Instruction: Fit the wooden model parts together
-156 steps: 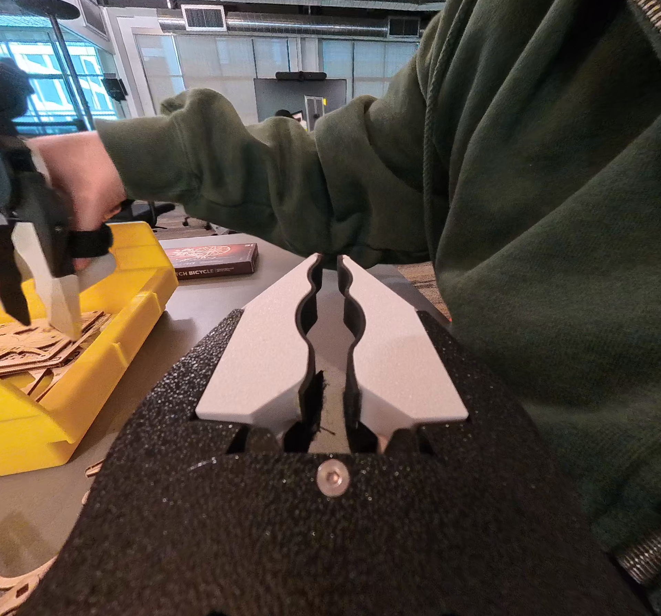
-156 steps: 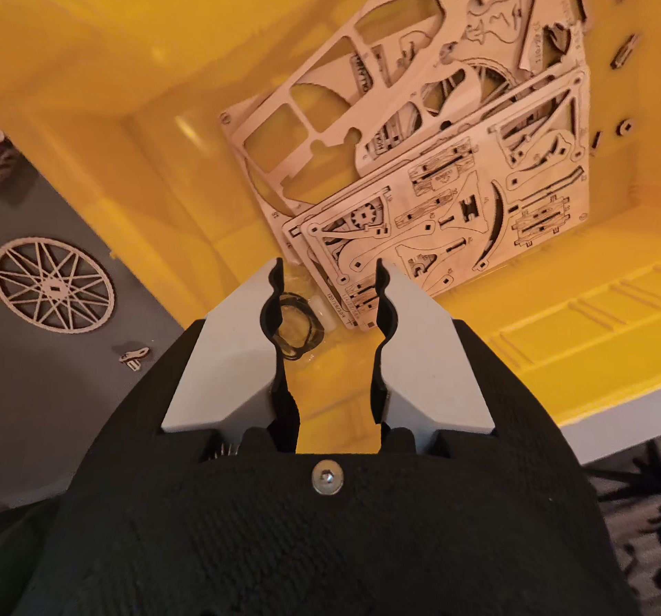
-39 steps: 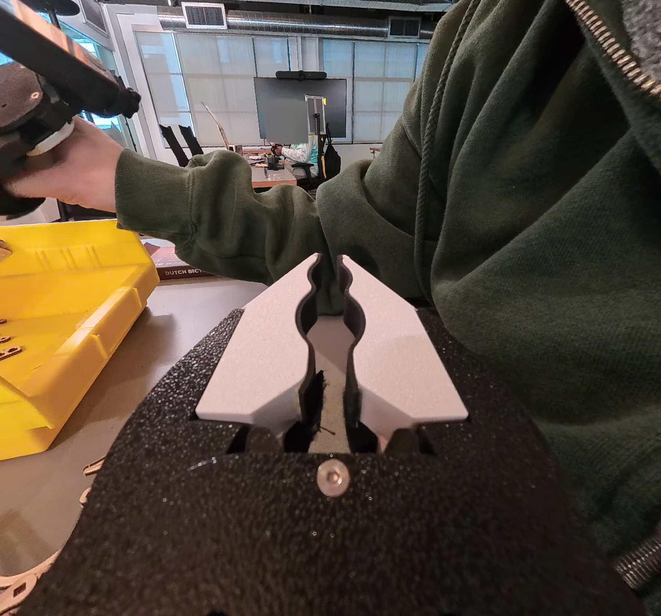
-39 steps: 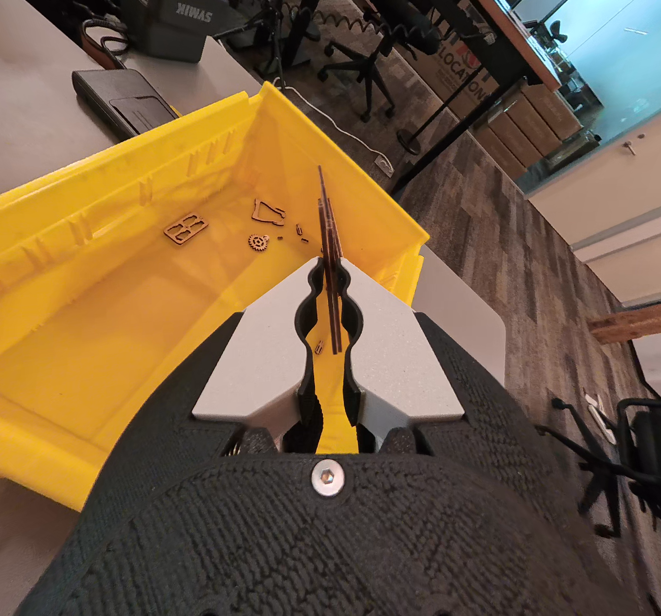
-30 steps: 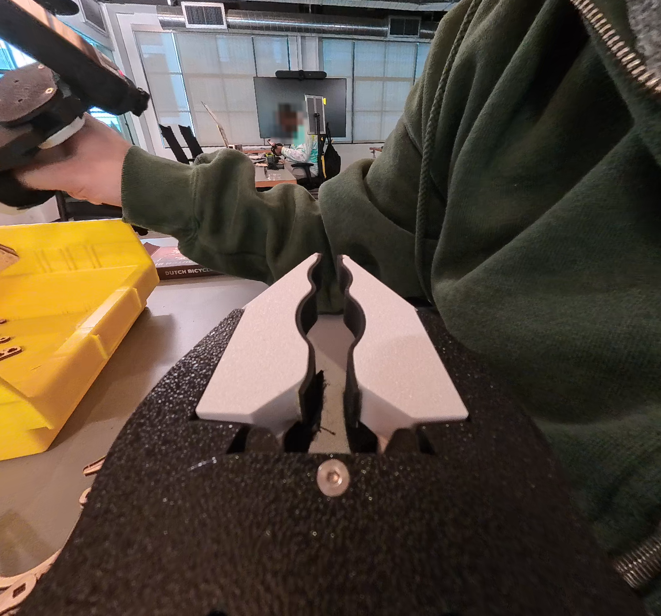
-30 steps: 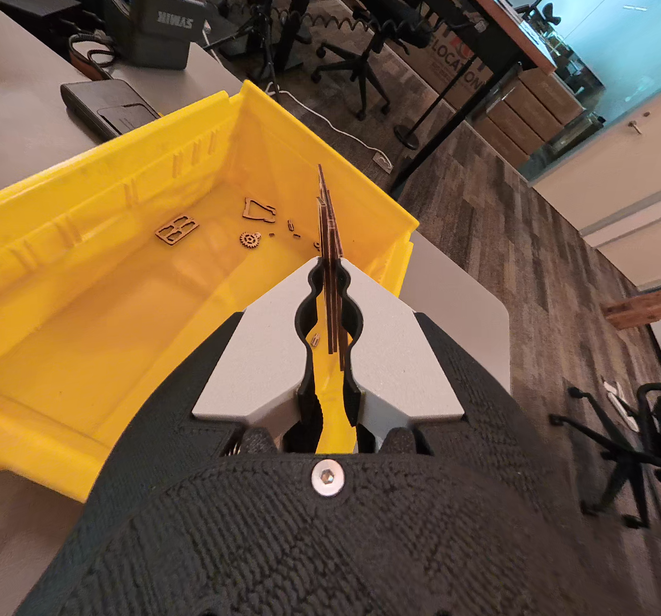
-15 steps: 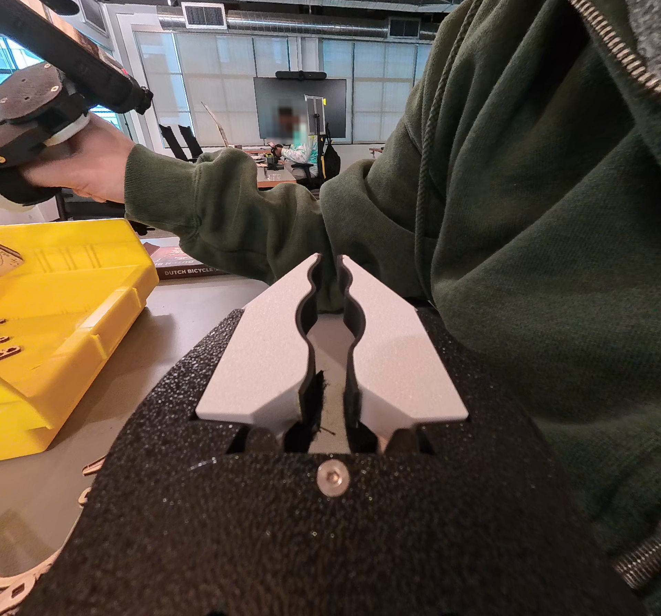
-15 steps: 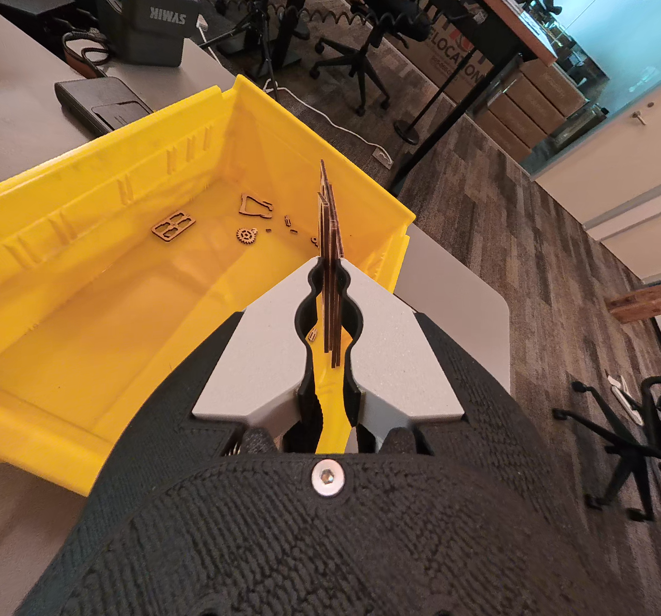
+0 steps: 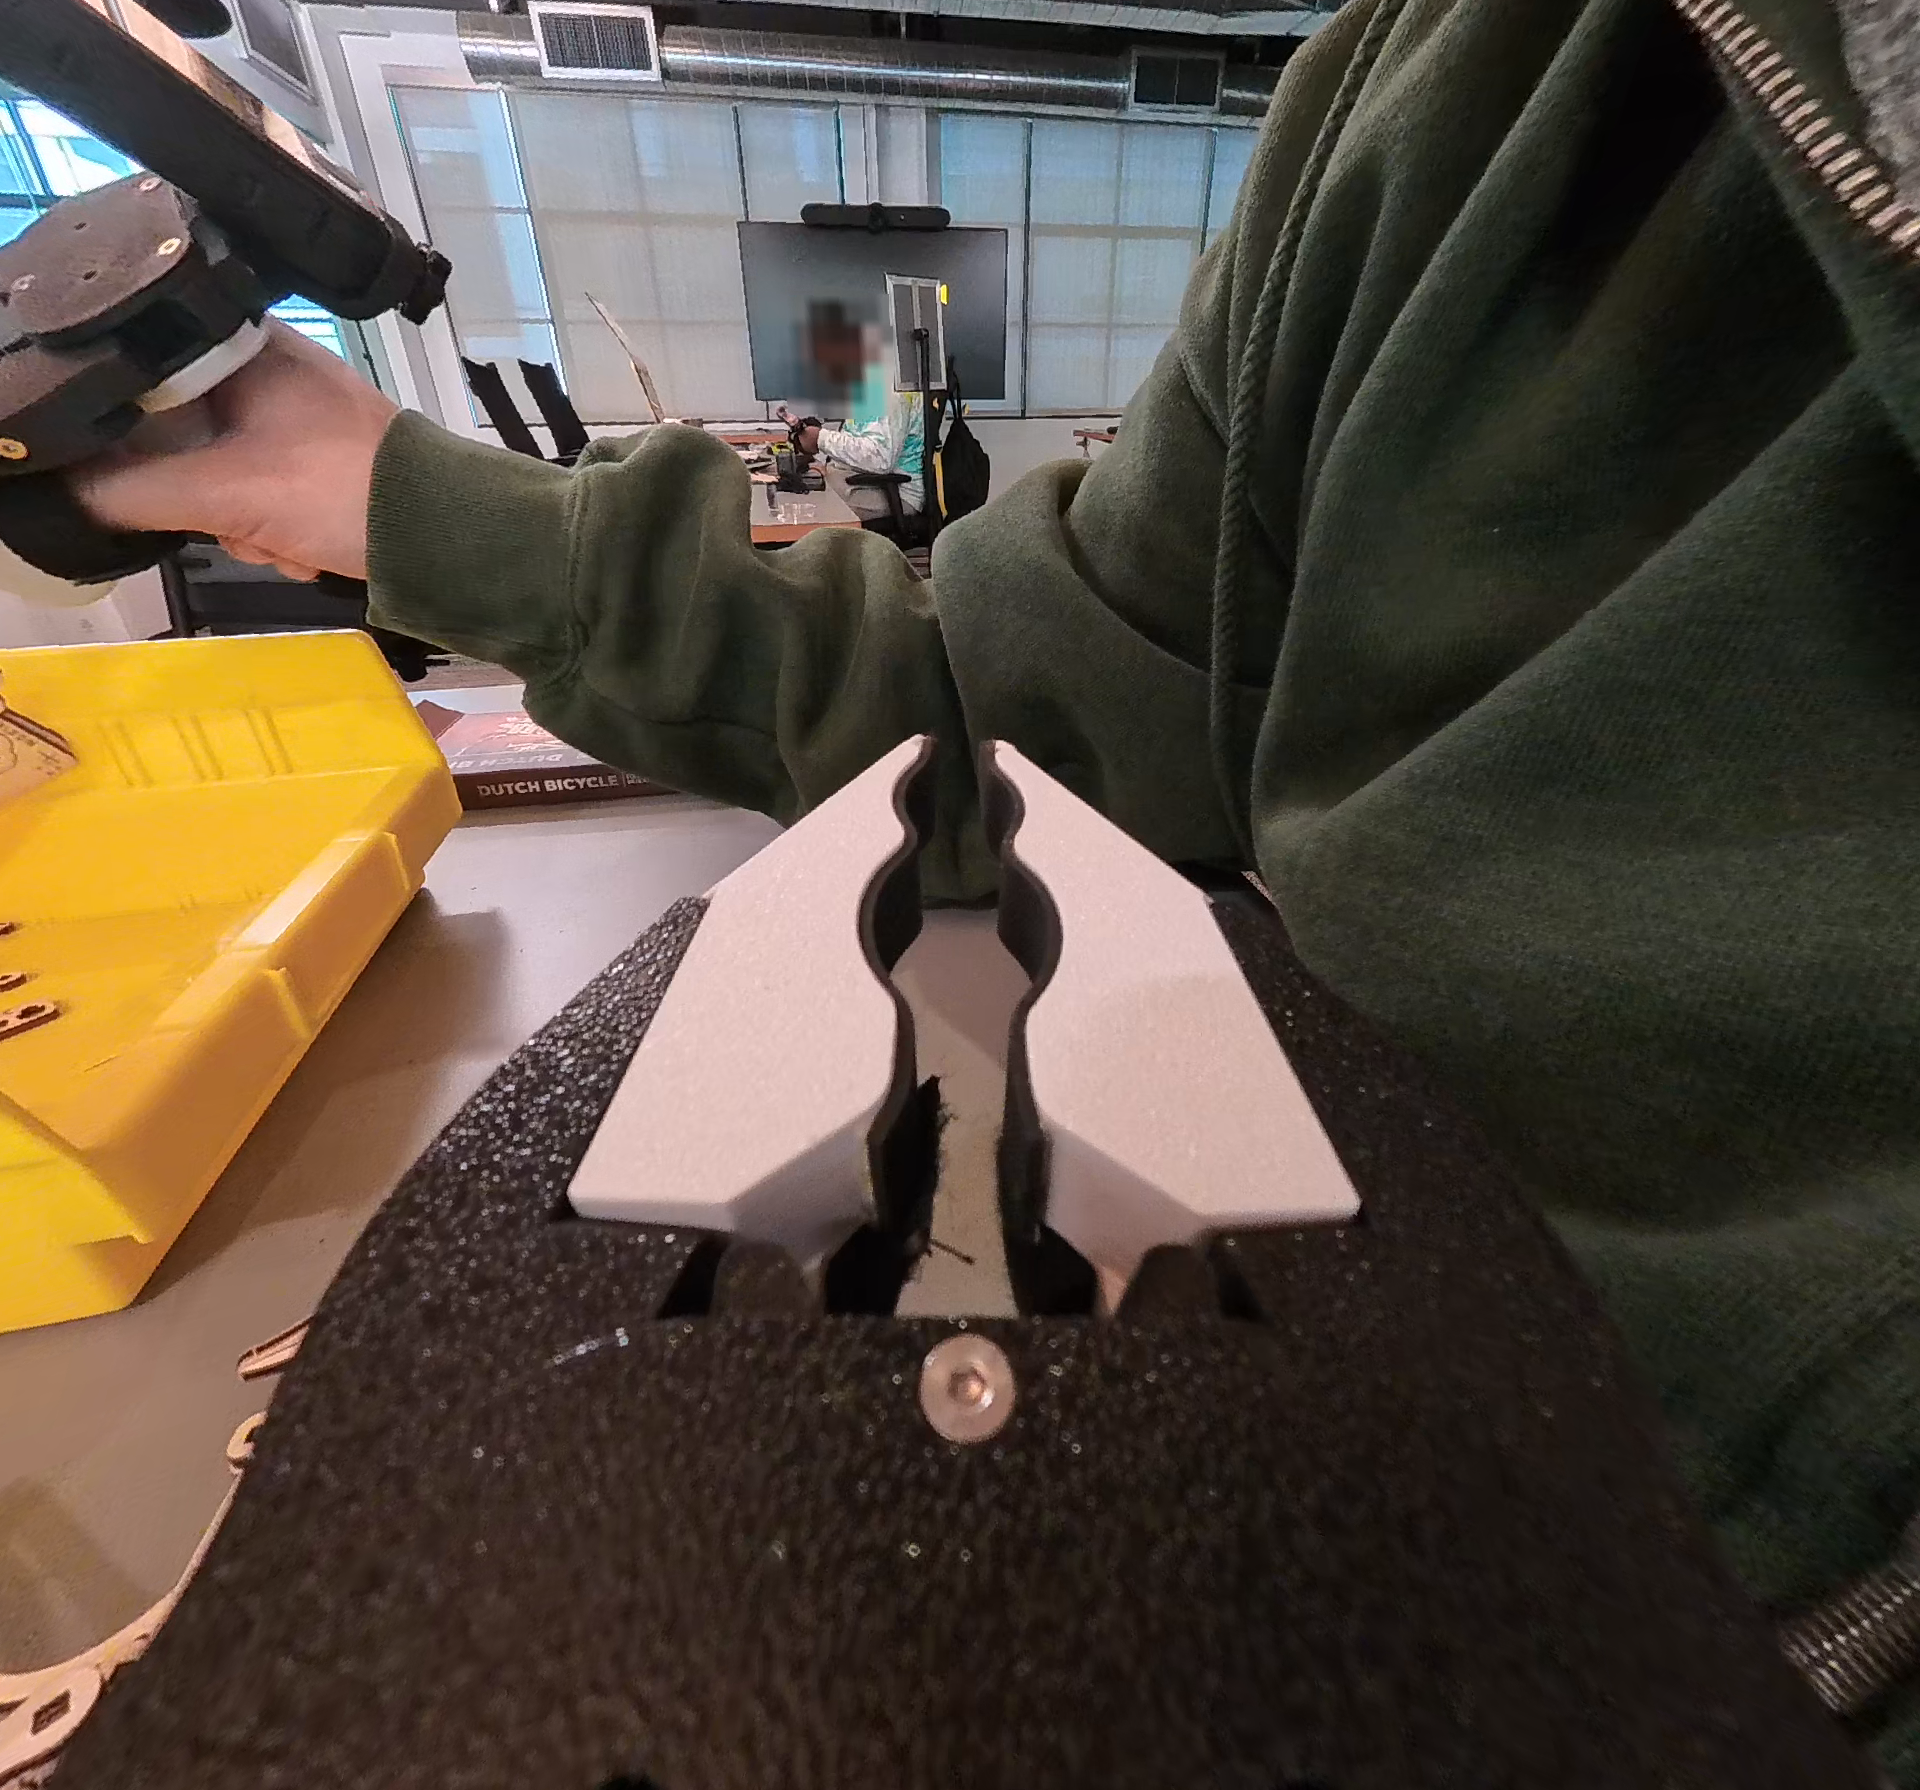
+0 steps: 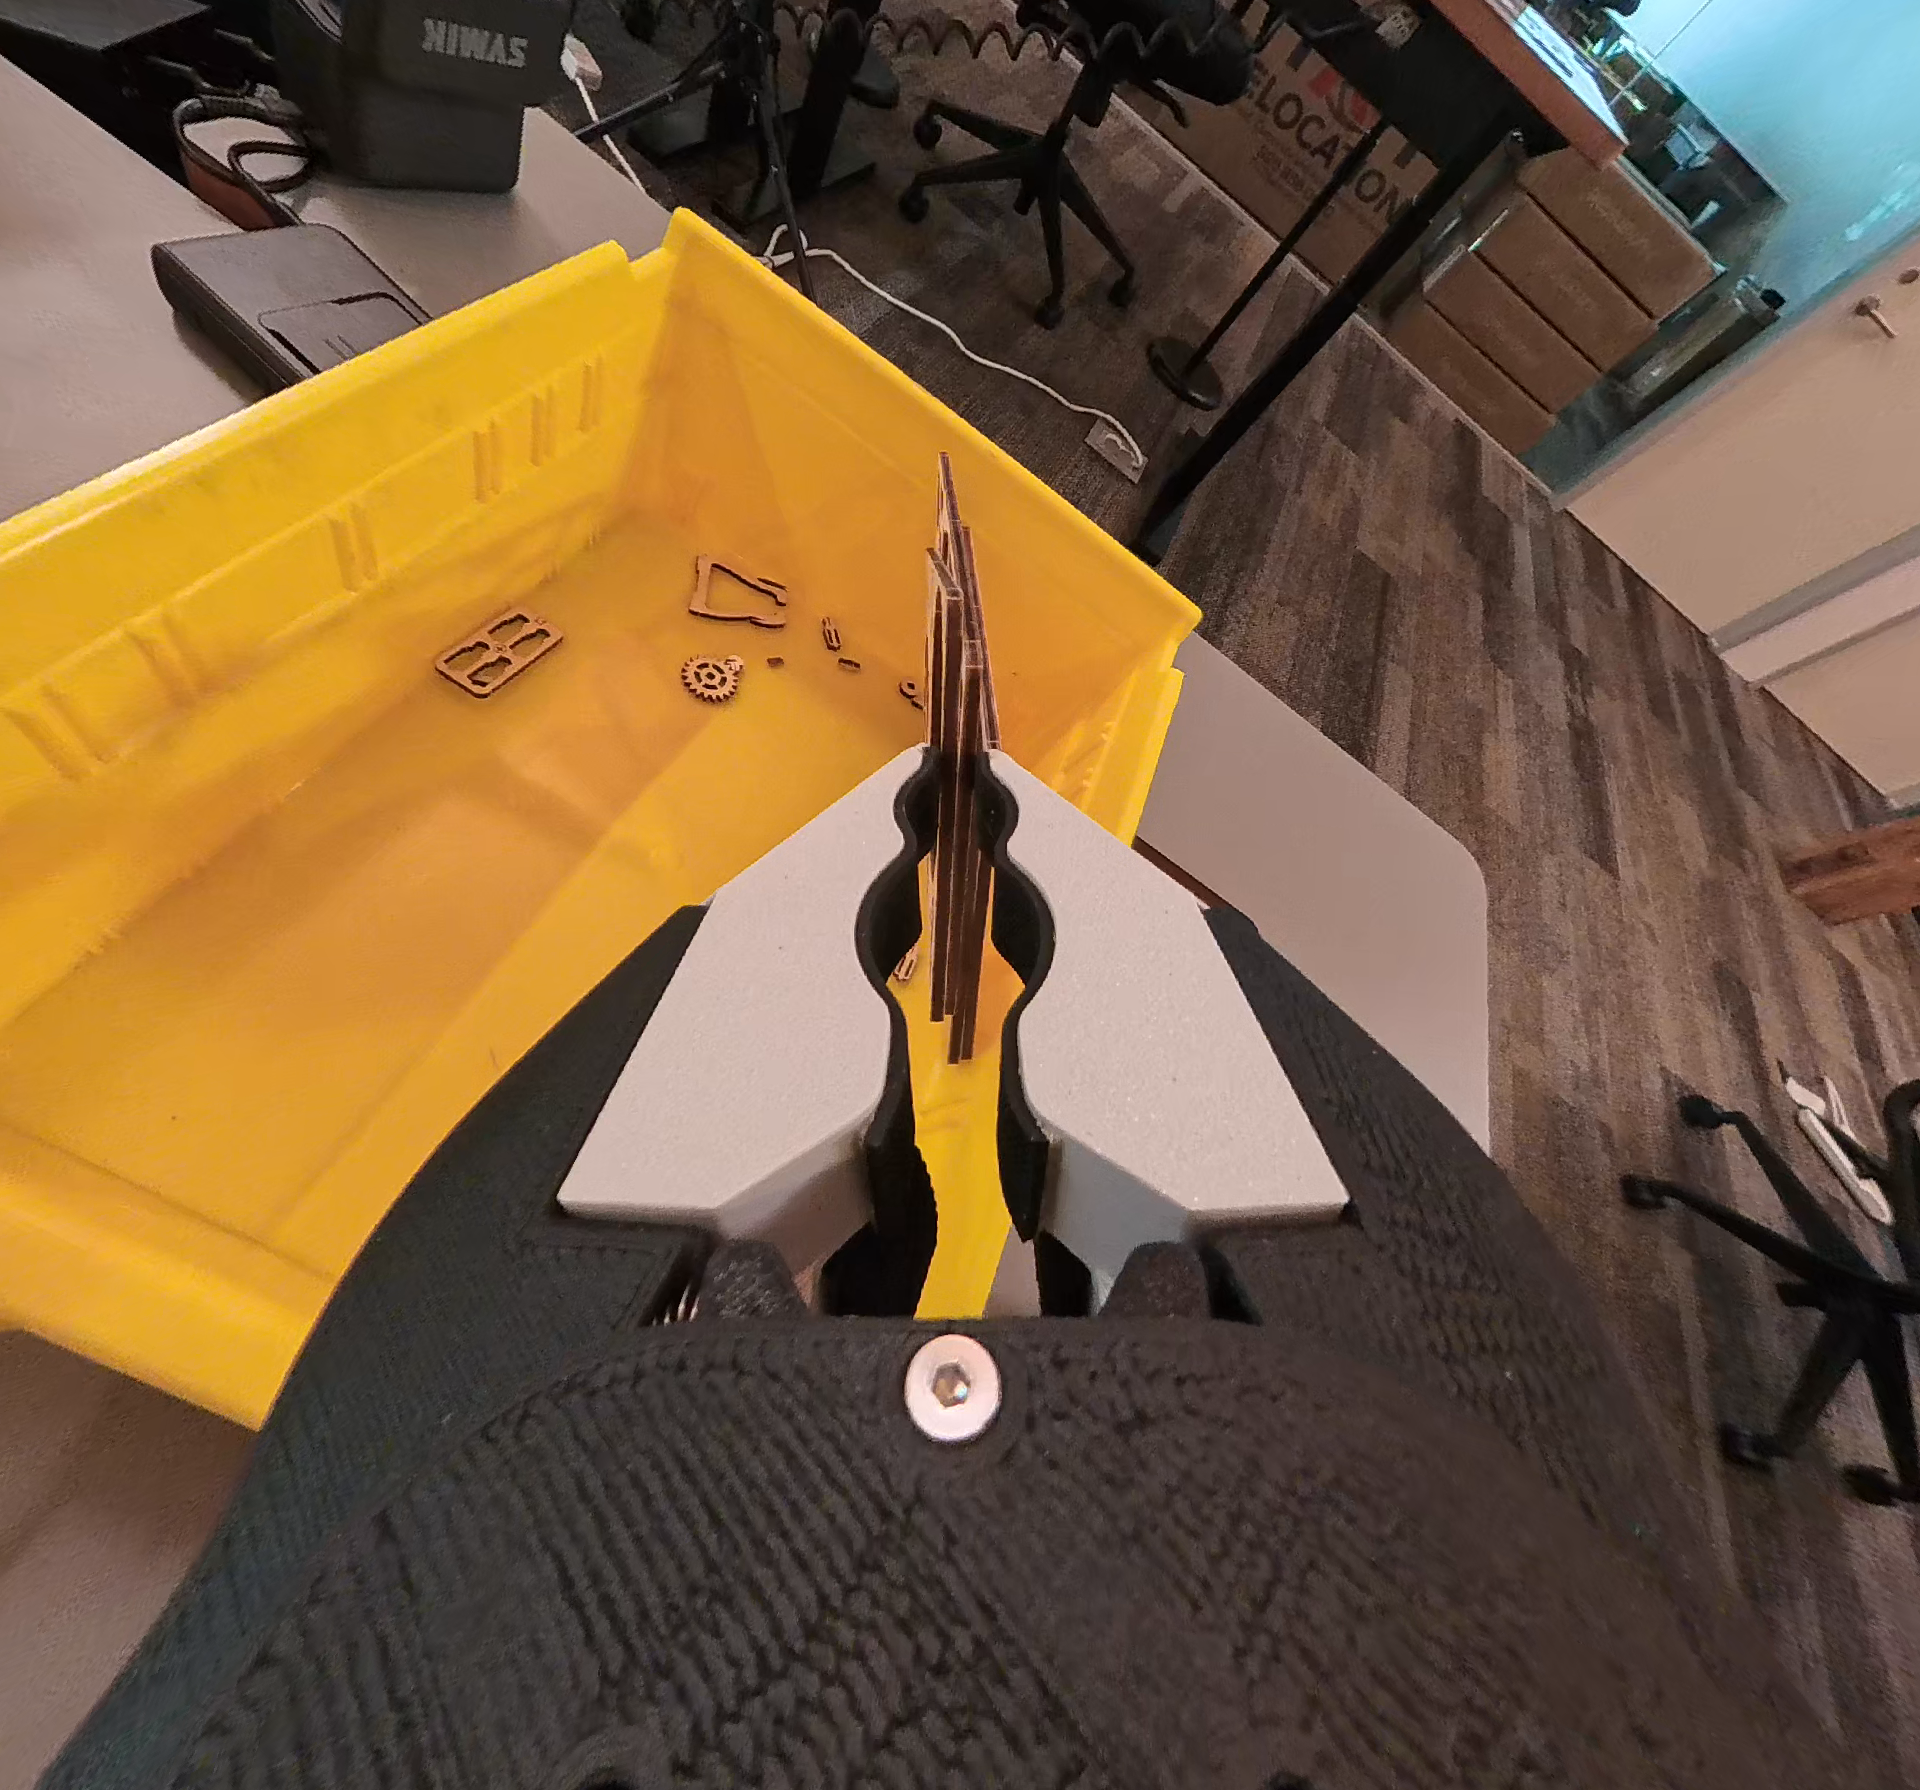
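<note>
Open office: exposed ducts and windows in the left wrist view, carpet and swivel chairs in the right wrist view. Grey table [image 10: 1340,805] carries a yellow bin [image 10: 343,514] at its far corner by the edge.

Right gripper [image 10: 956,764], seen again in the person's hand [image 9: 260,462] at upper left of the left wrist view, hangs over the bin's near right corner, clamped on a stack of thin wooden sheets [image 10: 956,701] held edge-on and upright between the tips.

Left gripper [image 9: 956,753] is low over the table, pointing at a green sleeve [image 9: 665,587]; narrow gap between the tips, nothing in it.

Loose small parts on the bin floor toward the far wall: frame piece [image 10: 499,651], bracket [image 10: 738,592], gear [image 10: 712,677], several tiny bits beside them.

Handling judgement: sheets are light and stiff in plane but thin, likely snapping at cut-outs if bent or twisted. Layers may slide against each other. Grip flat faces near a solid edge, away from slender tabs; modest squeeze.
</note>
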The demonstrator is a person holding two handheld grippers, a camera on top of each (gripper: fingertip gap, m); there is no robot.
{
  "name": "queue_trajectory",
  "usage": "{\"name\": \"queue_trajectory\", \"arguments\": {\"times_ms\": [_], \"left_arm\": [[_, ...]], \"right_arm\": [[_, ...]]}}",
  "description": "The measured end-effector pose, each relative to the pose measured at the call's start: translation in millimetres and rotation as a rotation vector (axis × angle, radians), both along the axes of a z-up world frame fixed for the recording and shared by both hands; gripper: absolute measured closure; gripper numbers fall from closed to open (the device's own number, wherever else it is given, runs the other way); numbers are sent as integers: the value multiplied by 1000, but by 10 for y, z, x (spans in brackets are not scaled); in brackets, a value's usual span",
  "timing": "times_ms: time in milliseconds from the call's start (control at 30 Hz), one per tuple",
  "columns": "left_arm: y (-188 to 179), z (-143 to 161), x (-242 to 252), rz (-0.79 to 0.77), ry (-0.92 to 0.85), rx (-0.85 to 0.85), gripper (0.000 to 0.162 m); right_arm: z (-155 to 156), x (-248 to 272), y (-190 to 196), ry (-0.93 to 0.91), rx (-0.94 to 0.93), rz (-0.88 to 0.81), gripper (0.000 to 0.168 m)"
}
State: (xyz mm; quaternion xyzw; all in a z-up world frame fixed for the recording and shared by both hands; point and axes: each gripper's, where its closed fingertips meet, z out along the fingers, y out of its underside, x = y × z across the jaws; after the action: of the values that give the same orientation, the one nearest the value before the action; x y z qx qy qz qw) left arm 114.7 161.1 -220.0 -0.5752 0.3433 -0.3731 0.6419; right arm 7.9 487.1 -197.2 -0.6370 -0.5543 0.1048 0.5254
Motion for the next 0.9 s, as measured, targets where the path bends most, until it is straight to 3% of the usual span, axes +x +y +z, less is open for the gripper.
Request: {"name": "queue_trajectory", "arguments": {"times_ms": [900], "left_arm": [[2,-4,0,0,2,0,156]], "right_arm": [[13,60,53,5,-1,-28,163]]}}
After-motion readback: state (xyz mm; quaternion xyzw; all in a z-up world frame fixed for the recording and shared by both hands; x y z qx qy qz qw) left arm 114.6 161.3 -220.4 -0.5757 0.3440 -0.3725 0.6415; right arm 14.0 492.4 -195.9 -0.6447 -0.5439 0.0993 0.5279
